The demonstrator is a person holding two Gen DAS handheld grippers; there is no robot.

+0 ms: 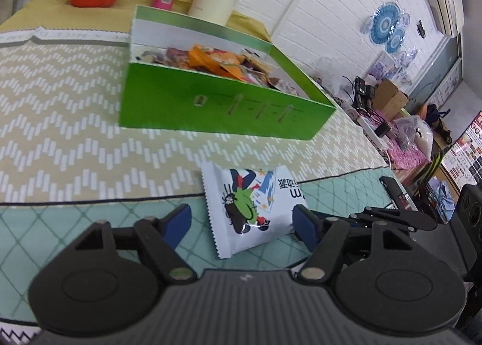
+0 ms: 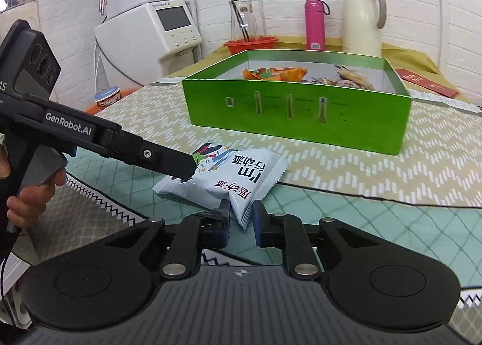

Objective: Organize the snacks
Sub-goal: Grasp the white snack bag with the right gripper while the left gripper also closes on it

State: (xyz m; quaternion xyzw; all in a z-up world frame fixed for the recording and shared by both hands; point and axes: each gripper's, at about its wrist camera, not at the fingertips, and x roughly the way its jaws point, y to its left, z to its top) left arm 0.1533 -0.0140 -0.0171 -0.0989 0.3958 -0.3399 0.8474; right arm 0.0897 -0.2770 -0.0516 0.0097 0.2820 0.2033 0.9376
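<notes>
**Risk: packet torn or dropped between two grips**

Green box (image 2: 301,122) stands behind, already stocked. White snack packet (image 1: 253,209) lies on tablecloth near box. Left gripper (image 1: 241,221) spread wide around packet. Right gripper (image 2: 241,218) nearly closed on corner seam; likely slip or tear.

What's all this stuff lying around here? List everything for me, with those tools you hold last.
Snack packet: one, white with printed figures, on the tablecloth before the box.
Box: one, green, open, snacks inside.
Snacks in box: several, mostly orange.
Flask: one, pink, behind the box.
Jug: one, cream, beside the flask.
Basket: one, red, holding a glass carafe.
Left tool: open, packet between its fingers.
Right tool: around the packet's corner; grip unclear.
</notes>
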